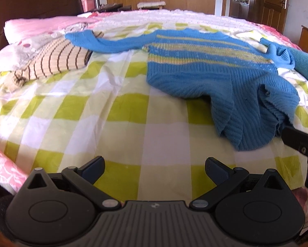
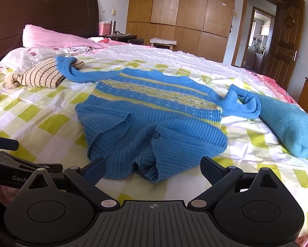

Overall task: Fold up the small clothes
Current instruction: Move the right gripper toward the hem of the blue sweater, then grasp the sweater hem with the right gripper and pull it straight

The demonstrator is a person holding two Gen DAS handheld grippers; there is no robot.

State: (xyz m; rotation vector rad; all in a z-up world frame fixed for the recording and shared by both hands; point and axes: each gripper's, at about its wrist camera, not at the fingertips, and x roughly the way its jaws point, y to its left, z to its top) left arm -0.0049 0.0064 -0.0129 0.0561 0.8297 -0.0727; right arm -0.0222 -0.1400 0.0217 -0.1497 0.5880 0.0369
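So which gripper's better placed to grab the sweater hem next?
Probably the right gripper: it is open, with the bunched hem of the sweater directly between its fingers. The left gripper, also open, faces bare sheet, the sweater off to its right.

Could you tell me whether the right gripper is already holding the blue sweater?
No, the right gripper is open, its fingers apart around the blue sweater's hem.

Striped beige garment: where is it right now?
The striped beige garment lies at far left of both views, by the pink pillow, with the blue sweater's sleeve end draped over its edge.
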